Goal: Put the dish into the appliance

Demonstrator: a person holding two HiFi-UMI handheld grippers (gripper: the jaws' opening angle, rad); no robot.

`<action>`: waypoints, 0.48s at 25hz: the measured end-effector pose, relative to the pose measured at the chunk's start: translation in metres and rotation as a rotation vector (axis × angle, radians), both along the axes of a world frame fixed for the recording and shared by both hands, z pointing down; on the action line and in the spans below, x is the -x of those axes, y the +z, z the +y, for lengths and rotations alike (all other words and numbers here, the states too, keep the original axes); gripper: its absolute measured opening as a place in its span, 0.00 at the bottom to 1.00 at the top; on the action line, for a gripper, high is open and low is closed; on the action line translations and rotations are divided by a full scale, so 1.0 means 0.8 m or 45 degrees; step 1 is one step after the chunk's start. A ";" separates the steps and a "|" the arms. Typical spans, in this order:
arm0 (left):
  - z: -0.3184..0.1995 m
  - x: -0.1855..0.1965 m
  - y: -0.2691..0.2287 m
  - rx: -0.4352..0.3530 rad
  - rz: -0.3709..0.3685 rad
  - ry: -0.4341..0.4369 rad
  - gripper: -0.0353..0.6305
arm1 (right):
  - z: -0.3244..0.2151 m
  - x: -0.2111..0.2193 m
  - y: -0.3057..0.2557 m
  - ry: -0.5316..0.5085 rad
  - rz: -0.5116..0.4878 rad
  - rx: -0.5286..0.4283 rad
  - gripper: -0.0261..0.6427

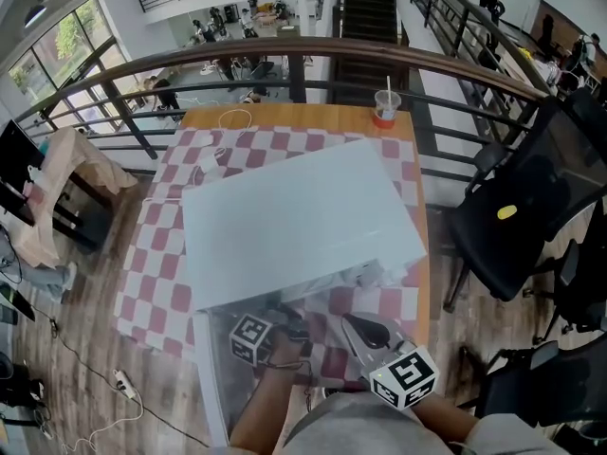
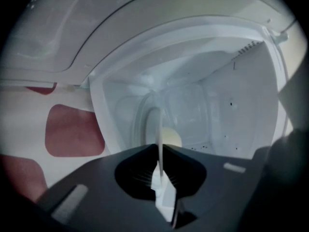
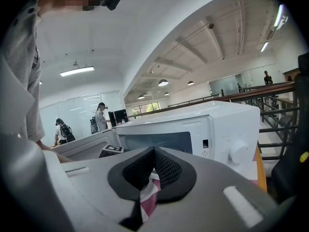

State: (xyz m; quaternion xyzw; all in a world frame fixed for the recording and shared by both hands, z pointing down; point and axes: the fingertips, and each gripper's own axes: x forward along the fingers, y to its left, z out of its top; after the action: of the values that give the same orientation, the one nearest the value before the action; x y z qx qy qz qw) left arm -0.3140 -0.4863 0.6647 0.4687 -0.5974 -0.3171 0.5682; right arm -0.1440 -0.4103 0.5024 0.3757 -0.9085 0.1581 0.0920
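Note:
A white microwave [image 1: 294,216] stands on the red-and-white checked table [image 1: 152,254], its door [image 1: 211,368] swung open toward me. My left gripper [image 1: 287,323] reaches into the opening. In the left gripper view it [image 2: 159,148] is shut on the rim of a thin white dish [image 2: 158,124], seen edge-on inside the white cavity [image 2: 217,110]. A pale yellow round patch [image 2: 171,138] shows just behind the dish. My right gripper [image 1: 351,322] hovers in front of the microwave, shut with nothing between its jaws [image 3: 154,151]. It looks at the microwave's front and knob [image 3: 239,151].
A plastic cup with a straw [image 1: 384,109] and a white cable [image 1: 232,118] sit at the table's far edge. A black chair [image 1: 517,226] stands close on the right. A curved railing [image 1: 313,50] runs behind the table. A power strip [image 1: 121,382] lies on the floor at left.

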 end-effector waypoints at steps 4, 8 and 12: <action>-0.004 -0.002 -0.004 0.093 -0.214 0.149 0.12 | 0.000 -0.003 -0.002 0.011 -0.003 -0.005 0.04; -0.007 -0.013 -0.015 0.114 -0.434 0.363 0.27 | 0.003 -0.004 -0.002 0.018 -0.004 -0.001 0.04; 0.001 -0.034 -0.020 0.104 -0.694 0.586 0.38 | 0.012 -0.004 -0.001 0.014 -0.010 0.000 0.04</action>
State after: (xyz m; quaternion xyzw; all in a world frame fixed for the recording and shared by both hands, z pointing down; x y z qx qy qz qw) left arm -0.2864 -0.4853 0.6485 0.6351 -0.6180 -0.0202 0.4628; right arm -0.1404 -0.4009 0.5016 0.3800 -0.9068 0.1599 0.0875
